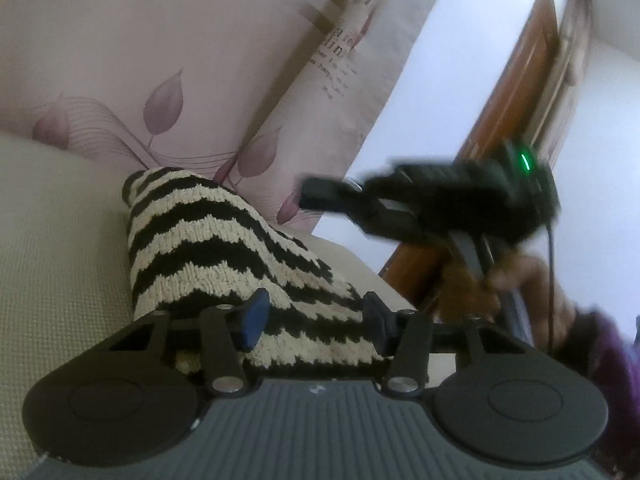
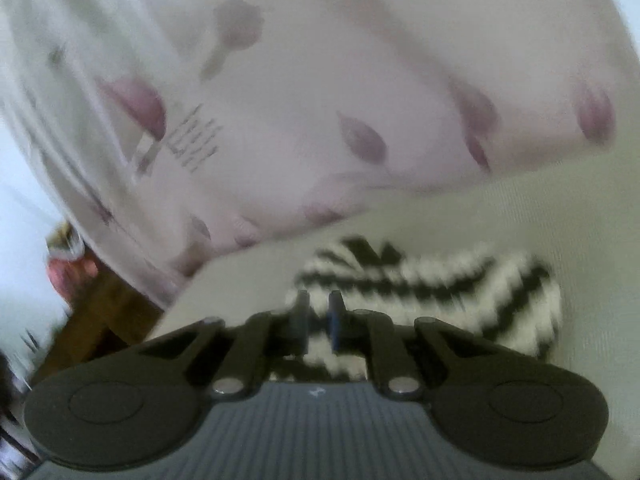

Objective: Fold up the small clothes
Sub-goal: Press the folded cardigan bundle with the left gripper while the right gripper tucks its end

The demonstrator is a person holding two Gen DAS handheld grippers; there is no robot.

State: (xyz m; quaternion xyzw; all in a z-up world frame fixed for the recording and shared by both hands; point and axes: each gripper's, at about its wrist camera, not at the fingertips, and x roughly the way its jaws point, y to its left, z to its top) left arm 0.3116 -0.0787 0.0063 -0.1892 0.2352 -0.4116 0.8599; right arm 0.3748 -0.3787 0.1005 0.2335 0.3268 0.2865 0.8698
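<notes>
Cream woven bedding (image 1: 60,220) lies under everything, with a pale quilt printed in mauve leaves (image 1: 140,60) banked along the far side. On the cream surface sits one small knitted garment, black-and-cream zigzag (image 1: 208,240); you have only this single piece to deal with.

Your left gripper (image 1: 314,320) is right at its near end, fingers about half open with the knit lying between them. No pad is plainly pressing, so treat it as not yet gripped. From this claw the garment's long axis runs away toward the far left, ending by the quilt.

Your right gripper (image 2: 318,316) is up off the cloth, well to the right in the left wrist view, its fingers nearly together with nothing between them. In its own blurred view the garment (image 2: 440,288) spreads ahead and to the right. Your left hand is the nearer one.
</notes>
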